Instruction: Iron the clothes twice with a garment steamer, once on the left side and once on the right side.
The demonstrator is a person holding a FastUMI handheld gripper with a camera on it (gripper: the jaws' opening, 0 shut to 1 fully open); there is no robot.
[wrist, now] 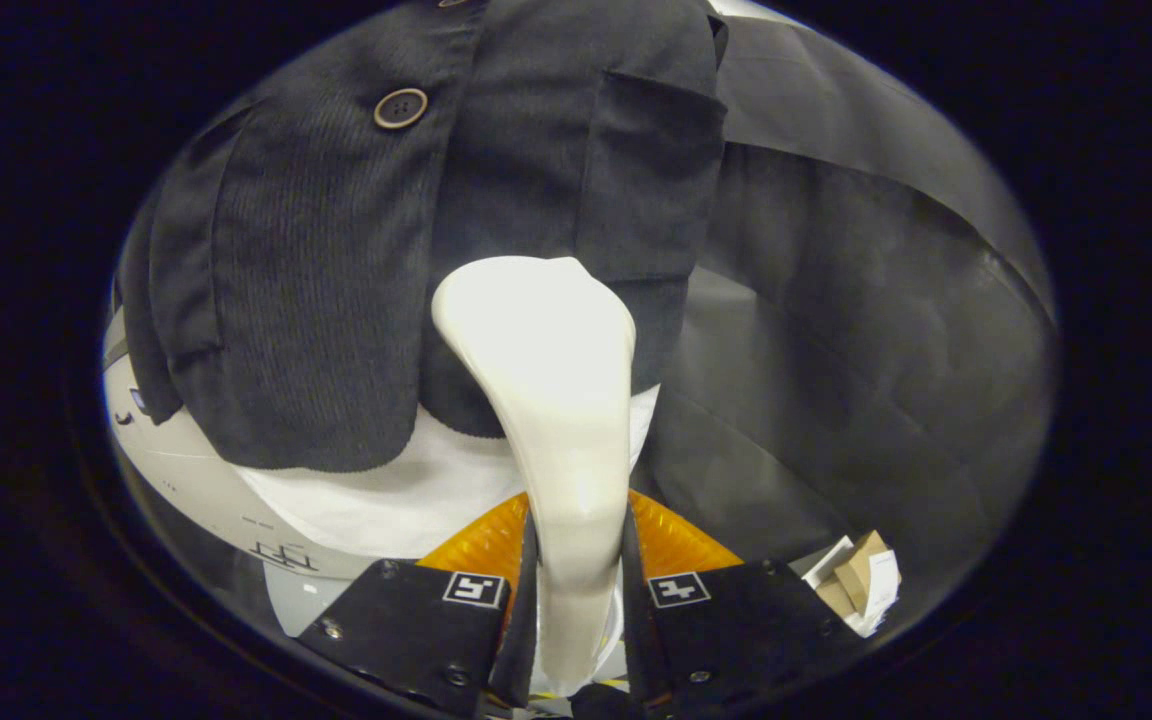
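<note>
Claw (576,590) clenched on the steamer (546,400) handle, both fingers (416,620) pressing its narrow neck. Steamer head points forward, up against the lower hem of the dark jacket (336,300), near its middle opening. Jacket hangs over a white shirt (396,500), button (400,108) above left of the head. Grey cloth (856,300) to the right; small cardboard boxes (856,585) beside the right finger.

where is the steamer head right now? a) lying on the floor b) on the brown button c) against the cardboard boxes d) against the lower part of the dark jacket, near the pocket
d: the gripper is shut on the steamer, whose head rests against the dark jacket by its pocket, below the button.
</note>
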